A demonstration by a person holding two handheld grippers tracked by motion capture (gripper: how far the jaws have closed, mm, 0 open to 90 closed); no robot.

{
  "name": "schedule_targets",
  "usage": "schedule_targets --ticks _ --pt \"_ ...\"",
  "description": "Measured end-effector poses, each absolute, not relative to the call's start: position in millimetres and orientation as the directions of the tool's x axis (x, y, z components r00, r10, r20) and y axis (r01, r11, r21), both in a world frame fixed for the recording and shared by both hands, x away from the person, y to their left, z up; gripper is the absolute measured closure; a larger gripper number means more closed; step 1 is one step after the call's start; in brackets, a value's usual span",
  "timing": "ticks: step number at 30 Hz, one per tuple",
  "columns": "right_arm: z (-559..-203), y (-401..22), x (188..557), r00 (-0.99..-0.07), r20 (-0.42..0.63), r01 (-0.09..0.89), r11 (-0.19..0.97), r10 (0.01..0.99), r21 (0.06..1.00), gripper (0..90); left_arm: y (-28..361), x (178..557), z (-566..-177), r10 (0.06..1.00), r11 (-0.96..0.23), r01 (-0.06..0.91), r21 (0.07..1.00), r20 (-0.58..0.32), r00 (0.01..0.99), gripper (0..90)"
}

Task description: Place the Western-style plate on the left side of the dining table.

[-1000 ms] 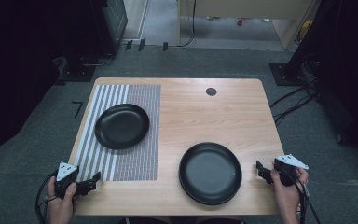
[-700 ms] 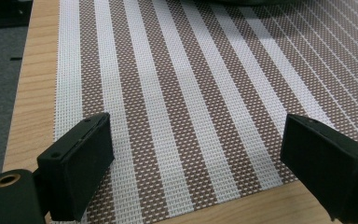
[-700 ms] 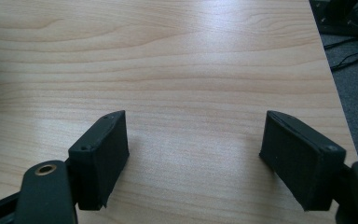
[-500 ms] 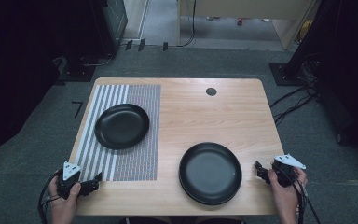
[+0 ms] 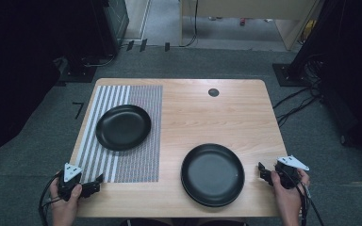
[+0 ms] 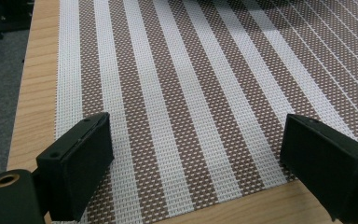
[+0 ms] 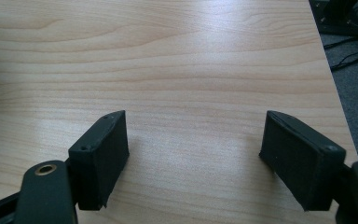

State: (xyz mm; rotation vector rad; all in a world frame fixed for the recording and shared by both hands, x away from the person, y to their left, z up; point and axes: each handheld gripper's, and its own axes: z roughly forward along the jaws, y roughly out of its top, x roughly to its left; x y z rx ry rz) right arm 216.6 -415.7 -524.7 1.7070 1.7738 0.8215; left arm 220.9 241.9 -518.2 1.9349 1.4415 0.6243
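While both grippers waited at the near edge of the pale wooden table (image 5: 193, 108), the larger round black plate (image 5: 212, 174) lay just left of the right gripper (image 5: 263, 172), jaws spread and empty. The smaller black plate (image 5: 123, 127) sat on the striped woven mat (image 5: 136, 165), beyond the left gripper (image 5: 95, 184), jaws likewise spread. Bare wood lay between.

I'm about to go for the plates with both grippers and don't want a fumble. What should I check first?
1. Left gripper open, jaws empty: ok.
2. Right gripper open, jaws empty: ok.
3. Larger black plate lies flat on the bare table, free to reach: ok.
4. Smaller black plate sits fully on the striped mat: ok.
5. Mat lies flat: ok.
6. Plates empty: ok.
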Motion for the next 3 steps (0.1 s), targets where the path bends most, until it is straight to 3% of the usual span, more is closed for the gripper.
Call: schedule_targets --ticks 3 --pt "-524.7 -415.5 216.6 -0.051 0.030 0.669 0.012 0.998 0.744 22.4 242.2 220.9 -518.1 0.958 -0.194 0.655 0.730 -0.003 0.287 9.0"
